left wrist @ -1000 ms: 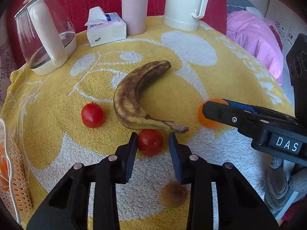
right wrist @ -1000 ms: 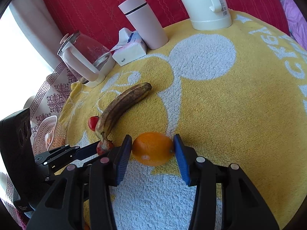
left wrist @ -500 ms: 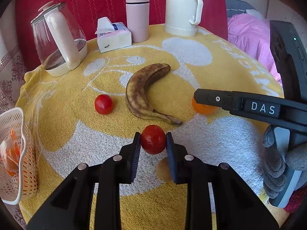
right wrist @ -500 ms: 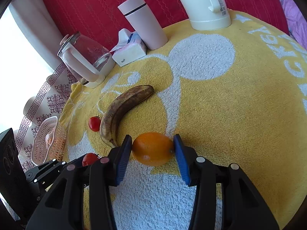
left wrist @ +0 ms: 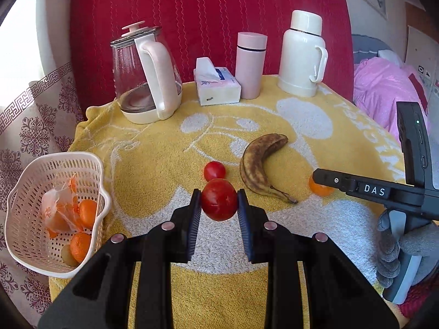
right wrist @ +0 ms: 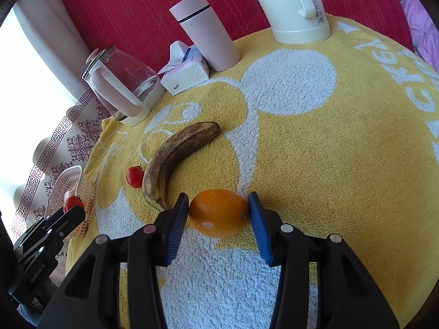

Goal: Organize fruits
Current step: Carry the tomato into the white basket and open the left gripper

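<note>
- Left gripper (left wrist: 219, 204): lower centre of the left wrist view, pads clamped on both sides of a large tomato (left wrist: 219, 203), which is held clear of the towel.
- Right gripper (right wrist: 219, 213): lower centre of the right wrist view, blue pads flanking an orange (right wrist: 218, 213) that rests on the towel. The left pad touches the fruit; whether the right pad presses it, I cannot tell.
- Small tomato (left wrist: 214, 170): centre of frame, on the towel, just left of the banana.
- Banana (left wrist: 260, 168): browned, right of centre, stem pointing to the lower right.
- Basket (left wrist: 24, 192): white, perforated, lower left of frame at the table edge; holds several small oranges and a crumpled bag.
- Yellow towel (left wrist: 153, 164): covers the table.
- Back row, upper frame, left to right: glass kettle (left wrist: 145, 74), tissue pack (left wrist: 216, 85), pink flask (left wrist: 251, 64), white thermos (left wrist: 301, 54).
- Gloved hand (left wrist: 400, 249): lower right, gripping the right tool's handle.
</note>
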`<action>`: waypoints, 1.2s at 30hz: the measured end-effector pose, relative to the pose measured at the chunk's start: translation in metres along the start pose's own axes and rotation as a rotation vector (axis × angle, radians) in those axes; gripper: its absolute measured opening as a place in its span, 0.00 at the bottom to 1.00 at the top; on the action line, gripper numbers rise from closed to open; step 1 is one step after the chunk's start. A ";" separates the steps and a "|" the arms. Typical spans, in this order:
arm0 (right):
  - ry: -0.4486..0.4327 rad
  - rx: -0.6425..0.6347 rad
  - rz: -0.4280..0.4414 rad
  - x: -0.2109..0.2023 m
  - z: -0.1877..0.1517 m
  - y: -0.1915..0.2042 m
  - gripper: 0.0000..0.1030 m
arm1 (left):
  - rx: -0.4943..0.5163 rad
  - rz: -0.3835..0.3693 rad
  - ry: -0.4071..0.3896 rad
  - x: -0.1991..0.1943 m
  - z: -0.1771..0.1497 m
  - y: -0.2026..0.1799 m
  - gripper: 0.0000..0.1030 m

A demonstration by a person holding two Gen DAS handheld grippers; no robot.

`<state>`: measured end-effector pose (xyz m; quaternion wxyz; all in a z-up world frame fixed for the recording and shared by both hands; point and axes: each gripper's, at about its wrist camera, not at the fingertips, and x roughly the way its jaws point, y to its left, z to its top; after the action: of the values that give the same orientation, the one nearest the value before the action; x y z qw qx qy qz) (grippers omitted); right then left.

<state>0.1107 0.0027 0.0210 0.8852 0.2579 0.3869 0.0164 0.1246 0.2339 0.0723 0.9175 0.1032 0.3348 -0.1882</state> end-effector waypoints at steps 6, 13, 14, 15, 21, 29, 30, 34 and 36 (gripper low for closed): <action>-0.002 -0.005 -0.003 0.000 0.000 0.000 0.44 | -0.080 0.070 -0.039 -0.014 -0.001 0.029 0.26; -0.003 -0.007 -0.005 0.000 0.000 0.001 0.44 | -0.164 0.168 -0.082 -0.030 0.001 0.066 0.26; -0.003 -0.007 -0.005 0.000 0.000 0.001 0.44 | -0.175 0.182 -0.087 -0.032 0.001 0.072 0.26; -0.003 -0.007 -0.005 0.000 0.000 0.001 0.44 | -0.189 0.192 -0.090 -0.034 0.001 0.079 0.26; -0.003 -0.006 -0.004 0.000 -0.001 0.001 0.44 | -0.272 0.284 -0.090 -0.042 -0.003 0.115 0.26; -0.004 -0.004 -0.001 -0.001 -0.001 0.001 0.44 | -0.340 0.358 -0.082 -0.044 -0.009 0.140 0.55; -0.004 -0.004 -0.001 -0.001 -0.001 0.001 0.44 | -0.351 0.370 -0.090 -0.045 -0.010 0.143 0.66; -0.004 -0.004 -0.001 -0.001 -0.001 0.001 0.44 | -0.369 0.377 -0.099 -0.048 -0.011 0.148 0.68; -0.004 -0.004 -0.001 -0.001 -0.001 0.001 0.44 | -0.373 0.381 -0.098 -0.048 -0.011 0.149 0.69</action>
<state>0.1097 0.0034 0.0216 0.8865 0.2558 0.3853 0.0162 0.1463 0.3857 0.1044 0.9546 -0.0157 0.2935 0.0480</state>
